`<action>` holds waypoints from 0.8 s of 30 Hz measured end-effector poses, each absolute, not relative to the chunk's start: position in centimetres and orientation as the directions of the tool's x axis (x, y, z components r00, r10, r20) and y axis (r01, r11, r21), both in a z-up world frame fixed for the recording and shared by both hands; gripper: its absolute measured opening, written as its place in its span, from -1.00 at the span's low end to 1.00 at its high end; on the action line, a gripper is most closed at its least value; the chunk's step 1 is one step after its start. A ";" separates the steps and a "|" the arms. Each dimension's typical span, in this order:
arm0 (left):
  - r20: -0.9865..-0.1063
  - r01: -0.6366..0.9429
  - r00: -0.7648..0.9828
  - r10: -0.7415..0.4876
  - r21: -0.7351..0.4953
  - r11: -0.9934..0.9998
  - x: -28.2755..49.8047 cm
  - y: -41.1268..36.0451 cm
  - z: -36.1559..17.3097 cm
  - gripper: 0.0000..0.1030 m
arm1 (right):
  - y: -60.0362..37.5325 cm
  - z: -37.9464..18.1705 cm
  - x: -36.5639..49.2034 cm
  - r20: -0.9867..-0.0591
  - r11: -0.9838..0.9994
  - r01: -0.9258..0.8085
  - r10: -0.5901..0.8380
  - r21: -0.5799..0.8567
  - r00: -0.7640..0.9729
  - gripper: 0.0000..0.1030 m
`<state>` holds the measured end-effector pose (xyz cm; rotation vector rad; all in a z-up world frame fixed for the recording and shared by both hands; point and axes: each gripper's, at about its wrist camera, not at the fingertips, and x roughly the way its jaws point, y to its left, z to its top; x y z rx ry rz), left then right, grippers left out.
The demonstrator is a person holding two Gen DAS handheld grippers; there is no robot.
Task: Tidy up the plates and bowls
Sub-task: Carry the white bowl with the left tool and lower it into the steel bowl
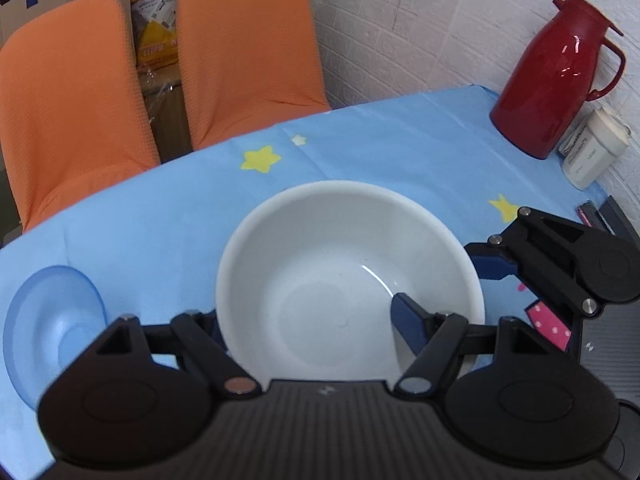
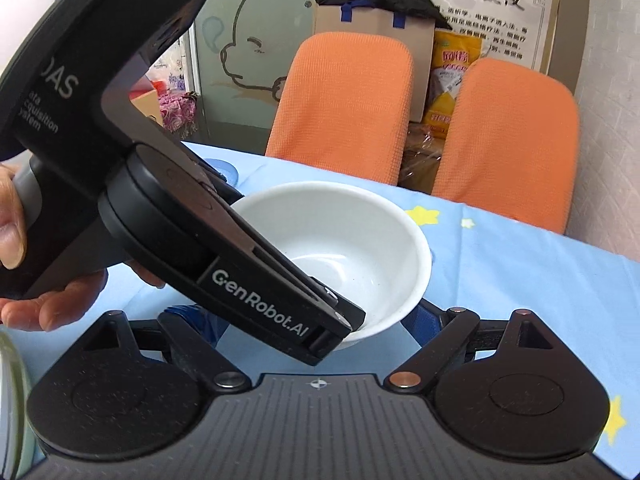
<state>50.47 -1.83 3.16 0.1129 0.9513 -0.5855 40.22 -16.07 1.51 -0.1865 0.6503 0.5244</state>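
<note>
Nearest the left wrist camera, the left gripper (image 1: 316, 320) has its jaws spread wide around the near side of the white bowl (image 1: 348, 280) — one blue finger sits inside the bowl against the right inner wall, while the other is mostly hidden behind the bowl's left outer edge, so whether anything is actually pinched can't be made out. The bowl itself sits upright on the blue star-print tablecloth (image 1: 380, 148), roughly mid-table. Just to its left lies a translucent blue bowl (image 1: 52, 332), tipped toward the camera, close to the white one though contact can't be confirmed. On the right side, the right gripper (image 1: 496, 268) pokes in with a blue fingertip near the white bowl's right rim; from the right wrist view its jaws look spread too, with the bowl's near edge between them, and the left gripper's black body (image 2: 224, 256) crosses in front, held by a hand (image 2: 24, 272). Farther back on the table's right corner stands a red thermos jug (image 1: 556, 80) with a white box-like item (image 1: 592, 152) just beside it. Beyond the table edge — two orange chairs (image 1: 248, 48) against the wall, and a yellow bag (image 1: 154, 12) between them.
</note>
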 end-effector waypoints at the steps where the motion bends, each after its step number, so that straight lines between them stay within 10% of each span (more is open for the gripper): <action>1: -0.785 0.522 0.444 -0.431 -0.165 0.837 49.4 -2.0 3.7 0.44 | -16.4 2.0 39.2 -0.612 0.856 -0.518 0.402 -0.014 0.681 0.49; 24: -0.802 0.559 0.439 -0.405 -0.109 0.822 28.1 -5.2 1.0 0.50 | -19.0 1.5 18.6 -0.630 0.879 -0.477 0.378 0.014 0.678 0.51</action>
